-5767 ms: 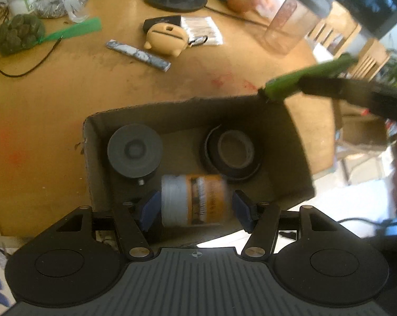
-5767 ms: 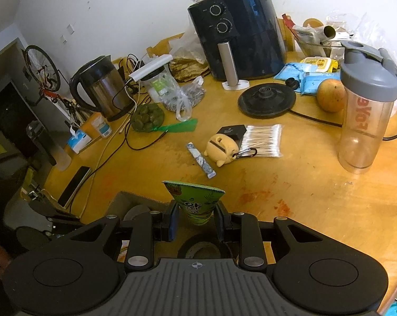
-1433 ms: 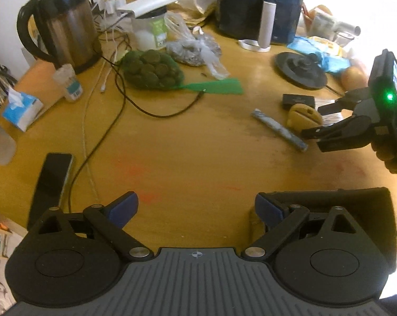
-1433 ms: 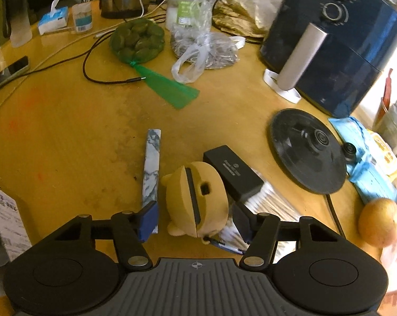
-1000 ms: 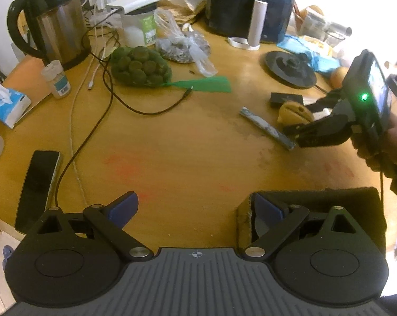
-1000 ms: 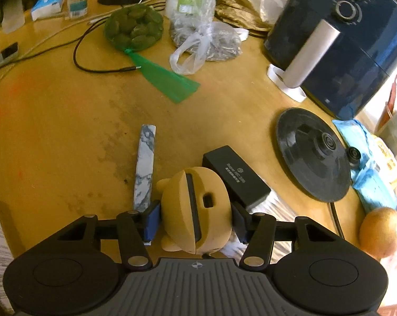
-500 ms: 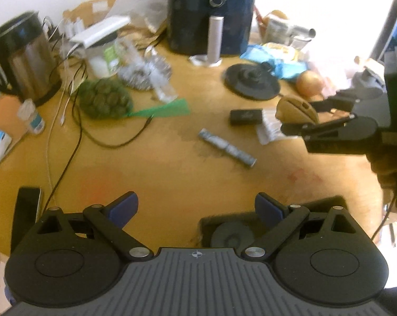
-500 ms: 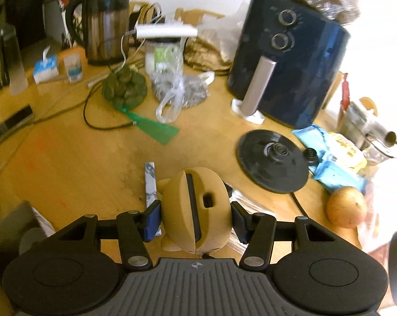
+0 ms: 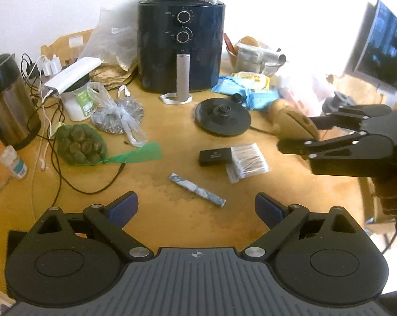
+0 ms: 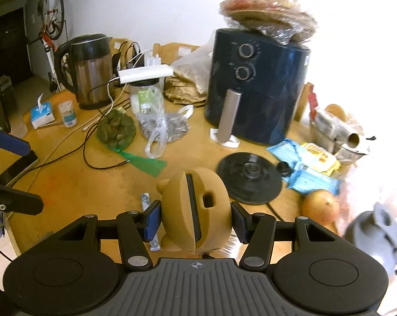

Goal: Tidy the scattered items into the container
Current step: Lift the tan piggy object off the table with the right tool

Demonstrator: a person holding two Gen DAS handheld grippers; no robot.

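Since a second ago the tan rounded rubbery case with little ears [image 10: 195,210] is sitting clear above the yellow wooden counter [image 9: 145,184], no longer resting on it, and the cardboard container is no longer showing in either view.

Beyond both hand-held grippers, the dark blue air fryer with two dials [image 9: 181,47] is standing at the far edge of the counter. The round black kettle base [image 9: 222,115] is lying ahead of the left hand-held gripper [image 9: 195,206] and to its right. The right hand-held gripper [image 10: 194,221] is partly closed, its blue pads [image 10: 152,220] pressing both sides of the tan case; in the left wrist view that case [image 9: 294,125] is hanging to the right. The clear packet of cotton swabs [image 9: 247,162] is lying just ahead of the left hand-held gripper, touching the flat black box [image 9: 215,156]. The left hand-held gripper is standing wide, holding nothing, with the marbled grey stick [image 9: 197,189] lying just ahead between its fingers.
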